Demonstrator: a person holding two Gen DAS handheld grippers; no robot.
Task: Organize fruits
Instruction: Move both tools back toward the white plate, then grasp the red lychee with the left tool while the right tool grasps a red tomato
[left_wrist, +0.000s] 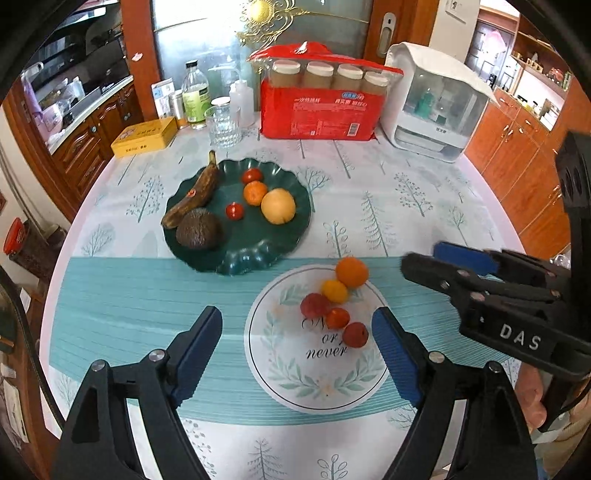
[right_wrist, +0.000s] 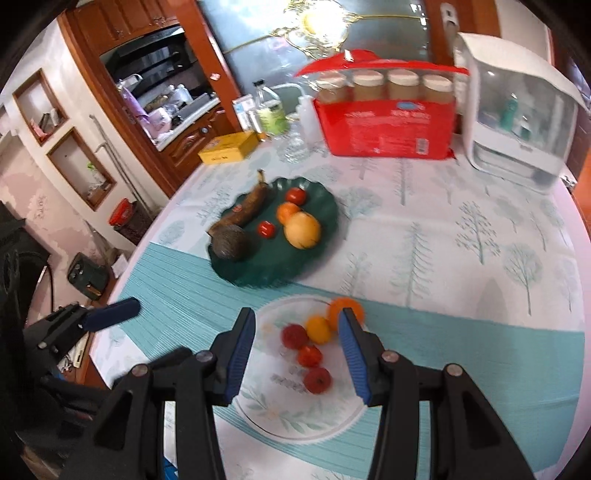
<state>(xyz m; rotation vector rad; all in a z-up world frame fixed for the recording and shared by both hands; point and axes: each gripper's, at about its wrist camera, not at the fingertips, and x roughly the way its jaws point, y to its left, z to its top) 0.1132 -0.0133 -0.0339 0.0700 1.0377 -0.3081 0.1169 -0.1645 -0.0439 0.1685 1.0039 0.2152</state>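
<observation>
**Five small fruits on the white plate, both claws spread and empty**

Your landmark is the white plate (left_wrist: 317, 373) with the leaf wreath, on the teal band of the table (left_wrist: 406, 192). On its far half sit five small fruits: an orange mandarin (left_wrist: 351, 272) at the far rim, a yellow-orange one (left_wrist: 334, 291) touching it on the near side, then three red fruits (left_wrist: 337, 318) trailing toward the plate's middle.

Beyond the plate, to its far left, the dark green scalloped dish (left_wrist: 258, 251) holds a blackened banana (left_wrist: 194, 195), an avocado (left_wrist: 197, 229), two small tomatoes (left_wrist: 234, 211), a mandarin and a larger pale orange (left_wrist: 278, 206).

Your left claw (left_wrist: 297, 350) stands wide, gripping nothing, its blue pads either side of the plate. Your right claw (right_wrist: 297, 354) is also spread and empty, hovering over the plate with the fruits between its fingers; the view is motion-blurred.

Behind the dish stand a red package of jars (left_wrist: 321, 110), a drinking glass (left_wrist: 222, 125) and a yellow tin (left_wrist: 144, 137).
</observation>
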